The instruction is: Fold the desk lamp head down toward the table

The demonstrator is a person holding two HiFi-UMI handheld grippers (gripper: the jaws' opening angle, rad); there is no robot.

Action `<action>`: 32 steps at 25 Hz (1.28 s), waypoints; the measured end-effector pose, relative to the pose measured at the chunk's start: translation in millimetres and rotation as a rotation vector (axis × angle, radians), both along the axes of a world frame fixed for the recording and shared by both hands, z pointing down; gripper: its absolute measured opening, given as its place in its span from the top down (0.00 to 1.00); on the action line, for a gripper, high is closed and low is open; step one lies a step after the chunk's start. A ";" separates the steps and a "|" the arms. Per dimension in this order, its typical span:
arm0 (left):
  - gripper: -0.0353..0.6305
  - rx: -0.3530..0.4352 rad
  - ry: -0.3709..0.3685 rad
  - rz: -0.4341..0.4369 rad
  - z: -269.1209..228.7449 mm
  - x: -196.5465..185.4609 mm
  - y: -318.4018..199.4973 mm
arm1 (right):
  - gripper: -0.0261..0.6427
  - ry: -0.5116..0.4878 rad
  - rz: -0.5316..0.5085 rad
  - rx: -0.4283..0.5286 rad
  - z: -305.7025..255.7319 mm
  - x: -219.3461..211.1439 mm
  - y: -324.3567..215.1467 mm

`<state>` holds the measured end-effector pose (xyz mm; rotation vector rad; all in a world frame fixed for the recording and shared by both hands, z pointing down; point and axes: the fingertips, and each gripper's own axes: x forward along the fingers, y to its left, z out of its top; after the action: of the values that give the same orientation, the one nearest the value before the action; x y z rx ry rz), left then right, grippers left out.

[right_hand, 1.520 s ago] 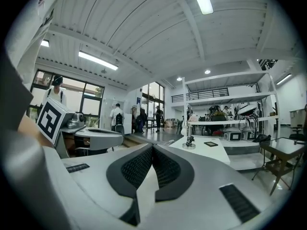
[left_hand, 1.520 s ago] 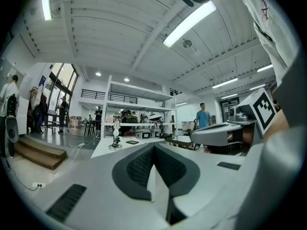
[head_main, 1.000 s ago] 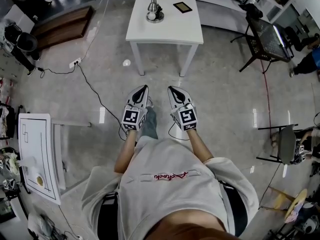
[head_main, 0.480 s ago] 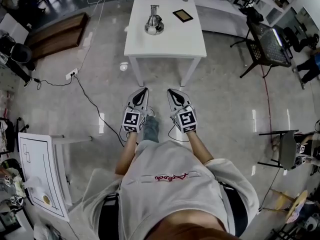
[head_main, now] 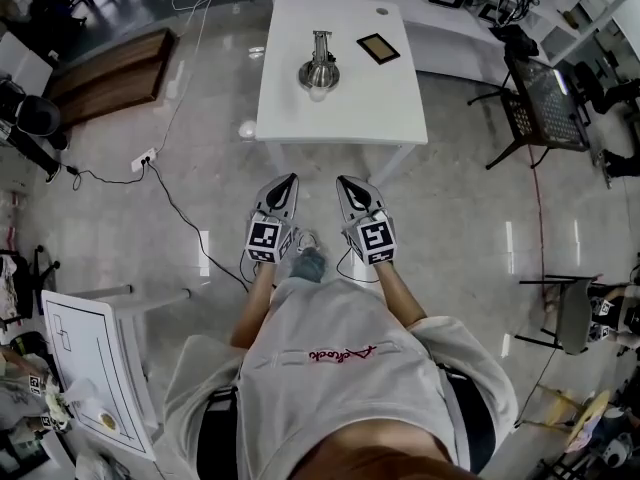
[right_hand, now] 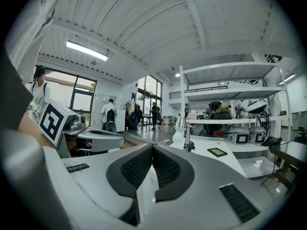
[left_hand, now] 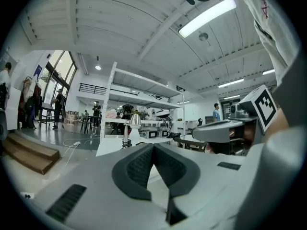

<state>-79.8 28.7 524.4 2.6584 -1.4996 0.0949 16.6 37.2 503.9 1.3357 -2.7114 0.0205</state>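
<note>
A silver metal desk lamp (head_main: pixel 318 70) stands on a white, smooth-topped square table (head_main: pixel 345 118) ahead of you, toward the table's far left part, well apart from both tools. Seen from above, it shows a round, shiny bell-shaped head with a slim stem behind it. In the left gripper view the desk lamp (left_hand: pixel 126 137) has its thin stem upright and its polished head at the top; the right gripper view shows the desk lamp (right_hand: pixel 186 137) the same way, upright on the tabletop. A small flat dark rectangle with a pale frame (head_main: pixel 378 48) lies on the table to the lamp's right, apart from it. The floor (head_main: pixel 470 228) beneath you is glossy grey and reflects the ceiling lights. Your left gripper (head_main: pixel 289 180) is matt grey plastic, tapering to a point, with a black-and-white square-marker cube at its back; its dark, cross-hatched pads (left_hand: pixel 138 169) meet at the tips, with nothing between them. Your right gripper (head_main: pixel 345 181), of the same build, sits just beside it, and its textured pads (right_hand: pixel 136 169) are likewise pressed together and empty. Both point toward the table and hang over the floor, touching nothing.
</note>
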 end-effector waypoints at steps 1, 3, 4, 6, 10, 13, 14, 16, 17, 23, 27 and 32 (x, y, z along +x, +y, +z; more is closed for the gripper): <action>0.94 0.001 0.000 0.001 -1.4 -2.5 -10.9 | 0.93 -0.001 0.007 0.001 -1.4 -0.6 -11.0; 0.94 0.003 0.001 0.003 -3.8 -8.8 -32.6 | 0.93 -0.004 0.019 0.006 -4.2 -2.3 -33.0; 0.94 0.002 0.002 0.004 -4.3 -12.1 -43.2 | 0.93 -0.003 0.025 0.007 -5.5 -3.3 -43.6; 0.94 -0.003 0.004 0.009 -4.1 -18.2 -64.6 | 0.93 -0.005 0.041 0.008 -8.3 -4.5 -65.1; 0.94 -0.017 0.005 0.024 -2.6 -27.3 -106.2 | 0.93 -0.010 0.081 0.012 -9.9 -4.8 -105.3; 0.94 -0.021 0.005 0.042 -1.8 -29.2 -132.7 | 0.93 -0.010 0.110 0.000 -6.6 -3.3 -128.6; 0.94 -0.023 0.006 0.049 -1.5 -29.6 -140.2 | 0.93 -0.009 0.119 -0.008 -4.7 -2.8 -135.0; 0.94 -0.027 0.006 0.061 -0.5 -32.0 -153.0 | 0.93 -0.007 0.130 -0.023 -0.7 -3.5 -145.4; 0.94 -0.028 0.005 0.065 -0.2 -33.8 -158.9 | 0.93 -0.007 0.134 -0.026 0.4 -4.4 -150.1; 0.94 -0.036 -0.013 0.081 5.0 -38.0 -184.6 | 0.93 -0.005 0.155 -0.040 7.2 0.1 -169.3; 0.94 -0.053 -0.032 0.086 14.0 -36.0 -197.1 | 0.93 -0.007 0.173 -0.045 12.1 8.5 -181.7; 0.94 -0.062 -0.044 0.090 17.5 -30.6 -211.1 | 0.93 -0.017 0.183 -0.040 10.9 17.2 -201.0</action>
<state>-110.5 -182.4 542.0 2.6912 -1.3650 0.2040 33.8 -163.8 514.8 1.5731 -2.5777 0.1021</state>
